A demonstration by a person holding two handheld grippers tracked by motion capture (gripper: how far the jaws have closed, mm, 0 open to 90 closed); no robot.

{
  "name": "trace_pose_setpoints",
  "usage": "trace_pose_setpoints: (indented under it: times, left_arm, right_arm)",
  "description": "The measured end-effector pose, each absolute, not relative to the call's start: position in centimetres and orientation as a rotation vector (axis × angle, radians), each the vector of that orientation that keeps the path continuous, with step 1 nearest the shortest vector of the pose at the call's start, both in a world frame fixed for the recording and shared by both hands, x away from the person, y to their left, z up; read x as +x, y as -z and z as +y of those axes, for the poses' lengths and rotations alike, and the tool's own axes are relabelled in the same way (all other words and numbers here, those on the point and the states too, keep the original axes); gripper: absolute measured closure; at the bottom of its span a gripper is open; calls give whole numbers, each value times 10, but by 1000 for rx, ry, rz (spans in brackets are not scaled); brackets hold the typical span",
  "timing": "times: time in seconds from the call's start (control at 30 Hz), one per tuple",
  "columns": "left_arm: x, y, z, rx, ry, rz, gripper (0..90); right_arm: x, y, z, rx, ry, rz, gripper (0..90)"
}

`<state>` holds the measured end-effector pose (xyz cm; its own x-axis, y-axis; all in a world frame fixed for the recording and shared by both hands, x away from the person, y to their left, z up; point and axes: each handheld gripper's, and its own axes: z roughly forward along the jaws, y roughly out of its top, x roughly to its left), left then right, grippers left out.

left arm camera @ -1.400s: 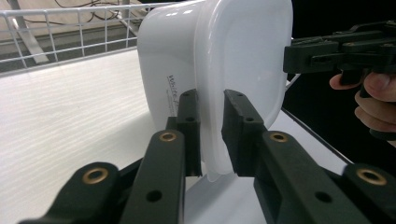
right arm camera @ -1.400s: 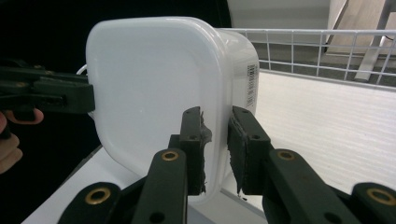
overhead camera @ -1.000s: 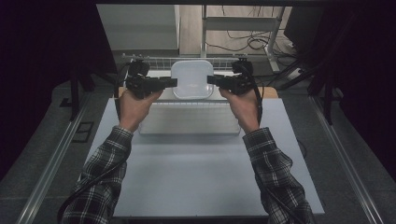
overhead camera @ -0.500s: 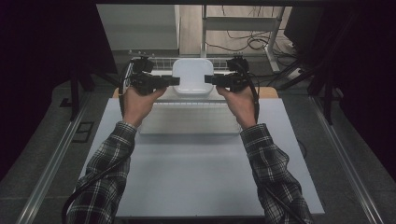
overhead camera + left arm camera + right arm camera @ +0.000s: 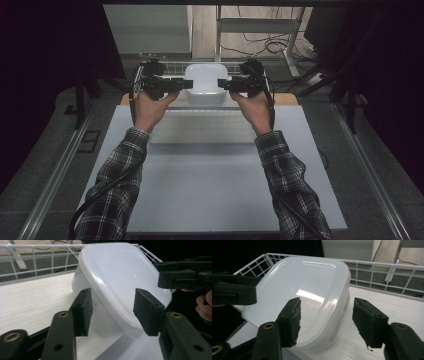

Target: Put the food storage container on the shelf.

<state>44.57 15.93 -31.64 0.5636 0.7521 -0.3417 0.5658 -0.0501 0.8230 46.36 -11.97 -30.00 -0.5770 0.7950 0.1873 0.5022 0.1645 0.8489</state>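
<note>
High view above the desk point(image 5: 210, 200) looking forward and down, both gripper views close, facing inward, sharing the white container point(image 5: 205, 84).

Your left hand-held gripper point(image 5: 111, 311) hides the white container's point(image 5: 120, 282) near corner — contact can't be told. From above, the wire basket point(image 5: 170, 67) is mostly blocked by both hands; your sleeves point(image 5: 112, 192) run off the bottom edge.

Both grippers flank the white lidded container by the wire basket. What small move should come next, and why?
Probably close both jaws on the container: the left gripper and right gripper sit open at its opposite sides, gripping nothing yet.
</note>
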Motion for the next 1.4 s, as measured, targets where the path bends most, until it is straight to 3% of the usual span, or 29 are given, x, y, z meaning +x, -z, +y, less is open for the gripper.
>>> trace_pose_setpoints:
  times: [0.33,0.5,0.67,0.87,1.4]
  left_arm:
    - [449,316,153,1741,-386,1113,272]
    - [447,314,155,1720,-297,1055,173]
    - [438,314,152,1768,-307,988,90]
    - [426,315,153,1770,-276,920,49]
    - [397,337,156,1828,-269,853,6]
  right_arm:
    - [475,305,-122,1281,-1382,2092,270]
    - [470,302,-123,1215,-1453,2113,153]
    - [459,302,-118,1101,-1446,2154,48]
    - [446,307,-115,999,-1416,2178,6]
    - [424,324,-128,926,-1381,2235,4]
